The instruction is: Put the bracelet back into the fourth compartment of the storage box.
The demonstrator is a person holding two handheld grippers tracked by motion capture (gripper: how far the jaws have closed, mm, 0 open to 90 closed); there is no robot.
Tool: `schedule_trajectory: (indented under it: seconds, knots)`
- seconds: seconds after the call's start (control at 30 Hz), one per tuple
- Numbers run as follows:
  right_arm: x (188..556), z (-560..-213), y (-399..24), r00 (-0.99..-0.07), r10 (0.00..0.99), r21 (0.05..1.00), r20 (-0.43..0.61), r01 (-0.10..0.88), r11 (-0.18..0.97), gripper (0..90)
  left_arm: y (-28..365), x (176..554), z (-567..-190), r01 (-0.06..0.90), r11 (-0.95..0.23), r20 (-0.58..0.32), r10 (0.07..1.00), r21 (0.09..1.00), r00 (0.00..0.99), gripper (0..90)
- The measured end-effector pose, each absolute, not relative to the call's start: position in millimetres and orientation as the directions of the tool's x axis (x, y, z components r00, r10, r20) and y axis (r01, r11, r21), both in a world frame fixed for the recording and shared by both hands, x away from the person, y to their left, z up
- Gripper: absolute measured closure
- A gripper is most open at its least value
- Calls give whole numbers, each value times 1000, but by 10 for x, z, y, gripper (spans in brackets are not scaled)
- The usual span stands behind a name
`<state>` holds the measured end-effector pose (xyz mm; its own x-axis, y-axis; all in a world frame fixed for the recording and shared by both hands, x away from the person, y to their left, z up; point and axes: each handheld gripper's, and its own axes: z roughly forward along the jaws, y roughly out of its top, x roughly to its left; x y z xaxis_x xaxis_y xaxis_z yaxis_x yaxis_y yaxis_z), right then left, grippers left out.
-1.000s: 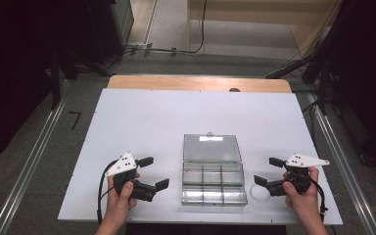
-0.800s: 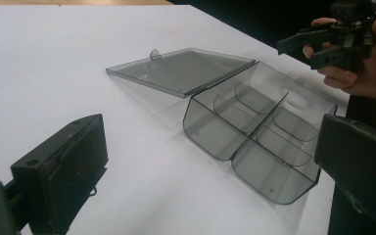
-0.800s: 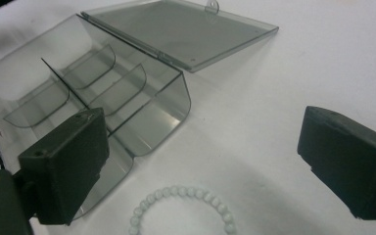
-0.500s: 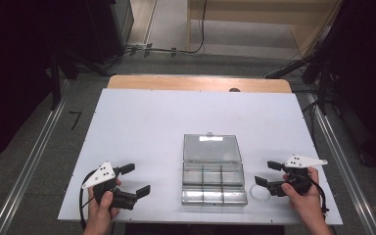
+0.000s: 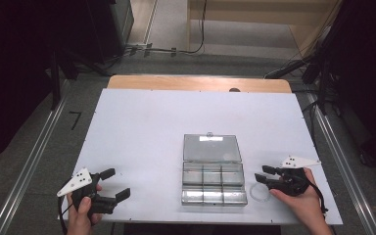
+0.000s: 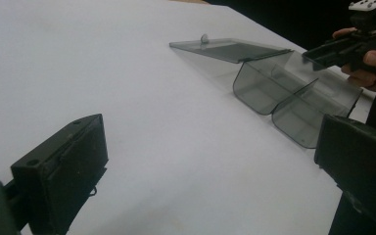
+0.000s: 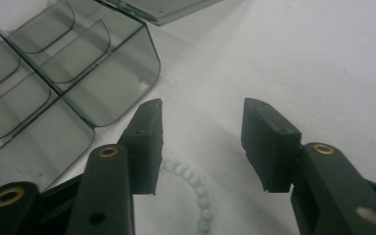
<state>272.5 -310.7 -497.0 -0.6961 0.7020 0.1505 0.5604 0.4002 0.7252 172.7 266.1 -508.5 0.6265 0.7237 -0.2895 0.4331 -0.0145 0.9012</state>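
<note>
A clear plastic compartment box [image 5: 214, 183] lies near the table's front edge, its lid [image 5: 211, 148] folded flat behind it. A ring of small white beads [image 5: 259, 192] rests on the table just right of the box. My right gripper [image 5: 263, 175] hovers over that ring, pointing left at the box. Its jaws have just been closing and still stand apart. In the right gripper view the bead ring [image 7: 192, 180] lies on the table under the right gripper [image 7: 203, 142], untouched by the pads. My left gripper [image 5: 116, 183] stands open at the front left, well clear of the box [image 6: 293, 98].
The white table [image 5: 152, 127] has a wooden strip along its far edge. In the left gripper view the other hand's gripper [image 6: 347, 46] shows beyond the box. Metal rails run down both sides of the table, and cables lie on the floor behind.
My left gripper has moved left and toward the front corner of the table. The right gripper has stayed in place while its jaws narrowed over the bead ring.
</note>
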Motion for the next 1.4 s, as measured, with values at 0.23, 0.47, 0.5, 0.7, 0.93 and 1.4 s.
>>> schedule_trajectory:
  seconds: [0.23, 0.47, 0.5, 0.7, 0.93, 1.4]
  knots:
    - [2748, -5012, -3216, -698, 692, 727, 183, 570, 383, 628, 2699, 1748, -5109, 436, -14, -288, 733, 900, 617, 0]
    - [2664, -5070, -3253, -719, 672, 706, 177, 569, 422, 712, 2696, 1745, -5112, 439, -19, -285, 734, 899, 616, 0]
    - [2659, -5075, -3259, -720, 671, 704, 178, 569, 424, 716, 2699, 1746, -5112, 439, -17, -287, 734, 898, 616, 0]
    - [2650, -5087, -3222, -730, 669, 709, 143, 547, 445, 770, 2703, 1758, -5113, 442, -7, -294, 738, 897, 607, 0]
    - [2608, -5094, -3163, -758, 651, 712, 48, 483, 510, 790, 2667, 1818, -5088, 433, -10, -282, 746, 901, 603, 0]
    - [2659, -5098, -3206, -742, 660, 711, 120, 528, 464, 850, 2652, 2046, -5088, 413, -13, -262, 754, 911, 602, 0]
